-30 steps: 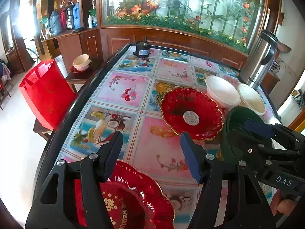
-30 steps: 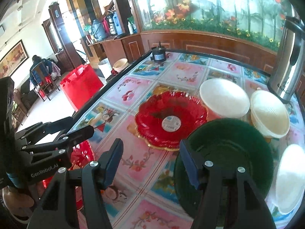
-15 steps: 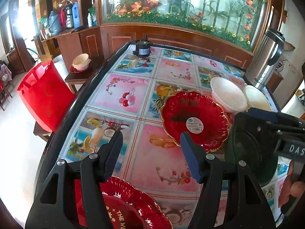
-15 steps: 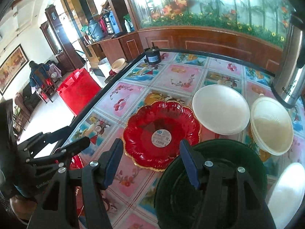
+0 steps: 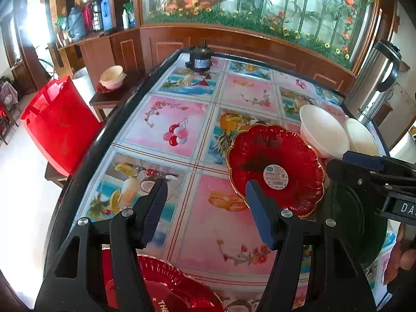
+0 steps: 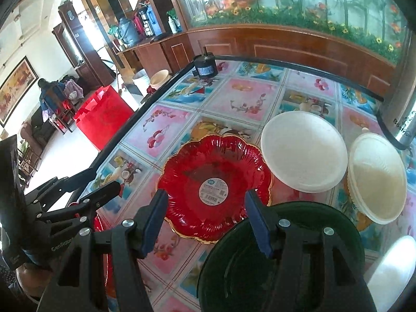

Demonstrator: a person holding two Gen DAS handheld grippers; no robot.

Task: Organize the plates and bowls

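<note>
Red plate, left wrist view: a scalloped, gold-rimmed red glass plate (image 5: pixel 275 169) with a round white sticker is lying flat on the fruit-patterned glass tabletop (image 5: pixel 182 130), ahead and right of the left gripper (image 5: pixel 206 210).
Left gripper: its two blue-padded fingers (image 5: pixel 153 210) are standing apart over bare tabletop, released, gripping nothing; the right pad is overlapping the near edge of the red plate in the picture, and whether it is touching cannot be told.
Second red plate: another red plate with white lettering (image 5: pixel 166 288) is lying at the near edge, partly hidden under the gripper frame.
White bowls: a white round bowl (image 5: pixel 322 130) is sitting just beyond the sticker plate, with a cream bowl (image 5: pixel 361 137) beside it, near a tall steel flask (image 5: pixel 374 80).
Right gripper seen from here: it is reaching in from the right (image 5: pixel 364 166) above a dark green round plate (image 5: pixel 348 221).
Right wrist view: the right gripper (image 6: pixel 205 218) is hovering with jaws spread and empty; its left pad is over the sticker plate (image 6: pixel 213 184), its right pad over the dark green plate (image 6: pixel 280 260) that is lying nearest the camera.
Bowls here: the white bowl (image 6: pixel 303 150) and cream bowl (image 6: pixel 377 176) are sitting side by side behind the green plate.
Left gripper here: it is showing at the left (image 6: pixel 85 189), jaws parted.
Far end: a small black motor (image 6: pixel 205 65) is standing at the table's far edge.
</note>
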